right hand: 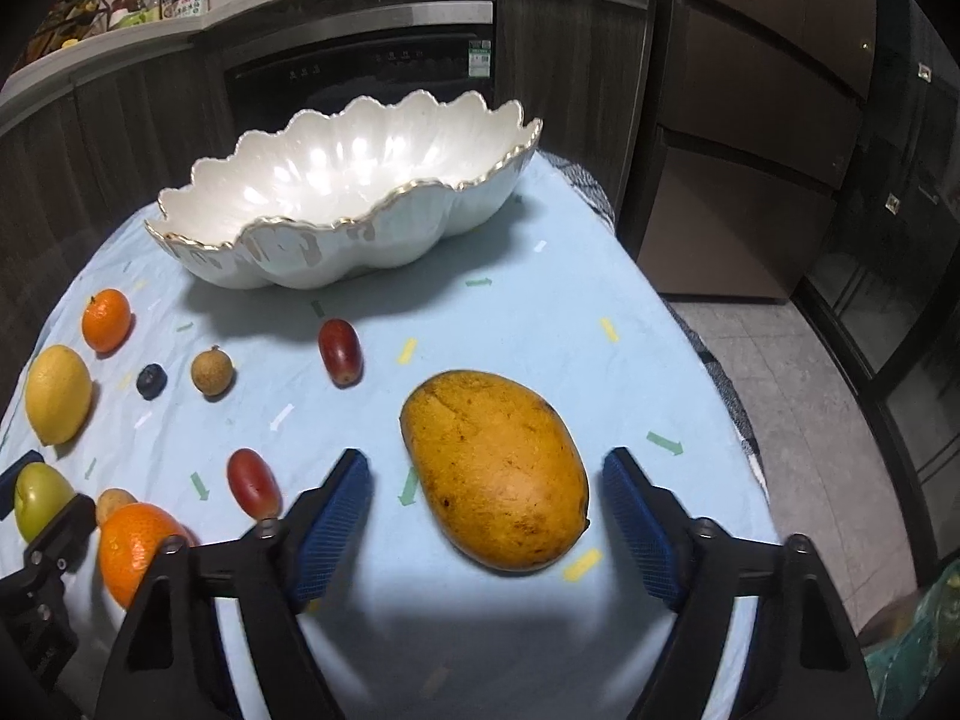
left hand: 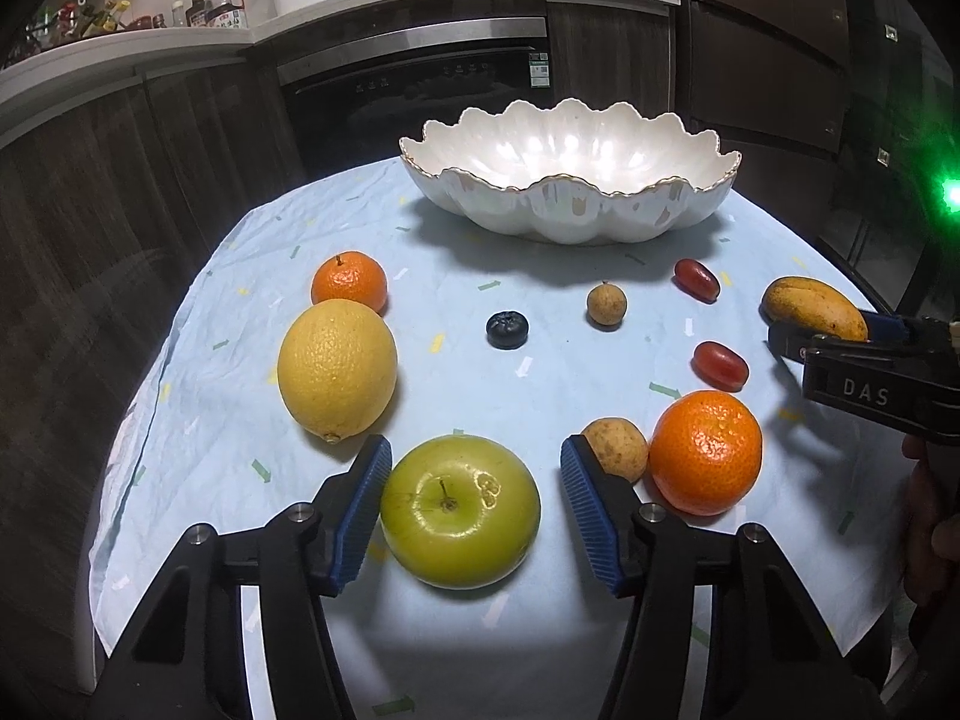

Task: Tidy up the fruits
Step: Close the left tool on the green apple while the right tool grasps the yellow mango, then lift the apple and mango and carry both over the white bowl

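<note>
Left wrist view: green apple [left hand: 460,512] is straddled by the left gripper [left hand: 474,513], fingers [left hand: 360,516] released.
Mango [right hand: 497,469] is flanked untouched by the right gripper [right hand: 487,525]; two oranges, two grapes are counted.

Right wrist view: large orange [right hand: 137,546] and green apple [right hand: 37,498] near the table's left edge partly hidden behind hand-held gripper bodies.

**Two wrist cameras over one table**

Each camera sits behind its own gripper, looking steeply down and forward, close over the table [left hand: 540,312]. The left view faces the green apple [left hand: 461,510]; the right view faces the mango [right hand: 498,468]. Both share the white bowl [left hand: 570,204] and kitchen cabinets behind.
</note>
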